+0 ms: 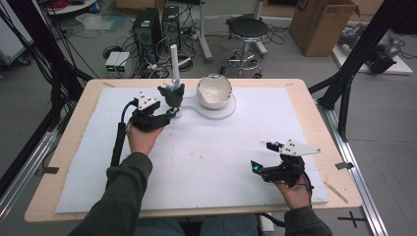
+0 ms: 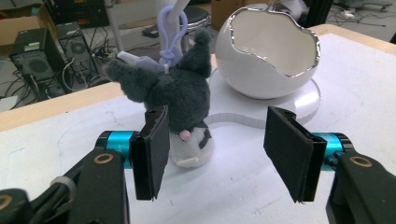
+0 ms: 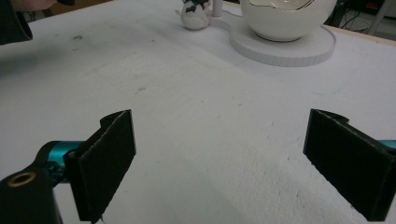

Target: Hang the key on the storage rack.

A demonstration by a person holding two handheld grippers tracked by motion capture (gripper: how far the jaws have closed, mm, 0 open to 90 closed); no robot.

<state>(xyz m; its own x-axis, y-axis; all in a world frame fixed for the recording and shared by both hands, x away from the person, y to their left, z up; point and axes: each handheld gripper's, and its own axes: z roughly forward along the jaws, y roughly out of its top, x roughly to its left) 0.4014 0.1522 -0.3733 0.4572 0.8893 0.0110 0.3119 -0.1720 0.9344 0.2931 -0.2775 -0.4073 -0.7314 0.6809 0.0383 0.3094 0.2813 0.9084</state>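
Observation:
A dark grey plush toy [image 1: 172, 95] [image 2: 173, 88] with a white belly and a purple clip [image 2: 170, 28] stands by a white post [image 1: 173, 61] at the back of the mat. My left gripper [image 1: 172, 113] [image 2: 215, 154] is right in front of it, jaws open. The toy sits just beyond the left jaw, which hides part of it, and neither pad presses on it. A white egg-shaped bowl [image 1: 214, 91] [image 2: 268, 51] rests on a round white base [image 1: 216, 112] to the toy's right. My right gripper [image 1: 262, 156] [image 3: 219, 158] hovers open over bare mat near the front right, nothing between its jaws.
A white foam mat [image 1: 206, 162] covers the wooden table [image 1: 74, 147]. In the right gripper view the toy [image 3: 195, 14], bowl [image 3: 285, 18] and base [image 3: 289, 46] lie far ahead. Beyond the table stand a stool [image 1: 248, 29], computer towers [image 1: 157, 27] and a cardboard box [image 1: 322, 24].

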